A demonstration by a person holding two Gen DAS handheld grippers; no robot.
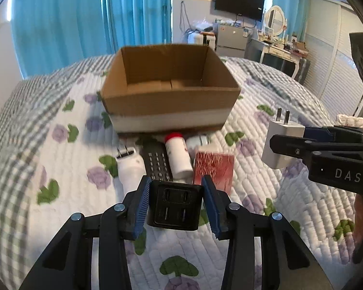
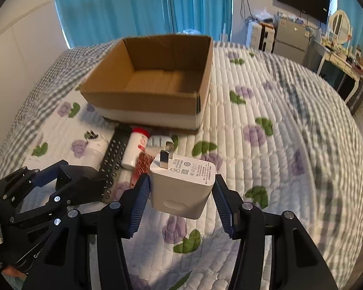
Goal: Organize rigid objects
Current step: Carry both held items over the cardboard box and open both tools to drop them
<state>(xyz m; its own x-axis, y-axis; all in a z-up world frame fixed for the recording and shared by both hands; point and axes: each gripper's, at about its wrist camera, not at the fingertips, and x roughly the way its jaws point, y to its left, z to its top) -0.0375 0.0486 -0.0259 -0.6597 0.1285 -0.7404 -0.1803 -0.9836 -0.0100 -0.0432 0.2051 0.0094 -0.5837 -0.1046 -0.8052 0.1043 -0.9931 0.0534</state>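
Both grippers are loaded and raised above the quilted floral bedspread (image 2: 278, 111), so the step in hand looks like carrying each piece to the open brown cardboard box (image 1: 169, 96), which sits ahead on the bed and seems empty. The left gripper (image 1: 175, 205) pinches a black square multi-port charger block (image 1: 175, 207) between its blue ribbed pads (image 1: 142, 207), and the right gripper (image 2: 180, 199) pinches a white wall charger with two metal prongs (image 2: 183, 186), prongs pointing forward. To do it well, each load should clear the box's near wall before any lowering, then come down inside, close to the floor, before the pads part, so nothing bounces out. The white charger seems held mainly near its rear, so a steady, level wrist matters. Going one at a time would keep the grippers apart. A black remote control (image 1: 157, 162), a white bottle with a red cap (image 1: 177, 154) and a red patterned packet (image 1: 214, 169) lie just before the box, awaiting their turn.
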